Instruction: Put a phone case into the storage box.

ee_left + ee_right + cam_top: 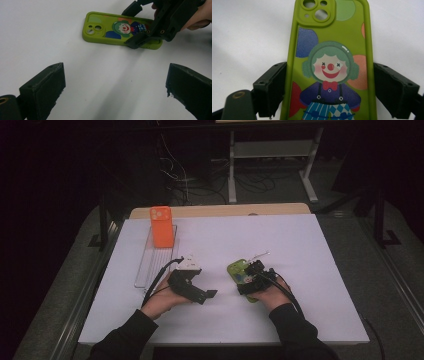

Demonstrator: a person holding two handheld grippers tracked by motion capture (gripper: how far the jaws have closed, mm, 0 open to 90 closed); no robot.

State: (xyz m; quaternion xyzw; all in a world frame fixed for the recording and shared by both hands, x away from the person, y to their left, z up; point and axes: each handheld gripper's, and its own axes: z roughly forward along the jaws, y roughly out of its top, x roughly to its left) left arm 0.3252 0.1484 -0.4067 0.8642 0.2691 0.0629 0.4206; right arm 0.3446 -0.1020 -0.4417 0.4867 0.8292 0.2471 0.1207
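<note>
Work in hand: gripping the green phone case [242, 273] with the right hand-held gripper [251, 281].
Where the case lies: flat on the white tabletop [310, 270], right of centre on the near half, clown picture up, camera cut-out at the far end.
Long axis: runs near to far, in line with the right hand-held gripper, so the jaws straddle the case's width near its near end.
Right hand-held gripper state: its jaws stand at the case's two long edges, touching them in the right gripper view [329, 87]; I judge it a grip just taken, not yet lifted.
Left hand-held gripper [192, 285]: jaws spread wide with nothing between them; the case [120, 30] lies ahead of it, well apart.
Nearer hand: the right, already on the case.
Containers: a clear tray [150, 265] sits at the far left; an orange phone case [161, 227] stands upright at its far end, the rest of the tray bare.
Coming move, as a guess: lift the case and carry it left and far toward the tray.
</note>
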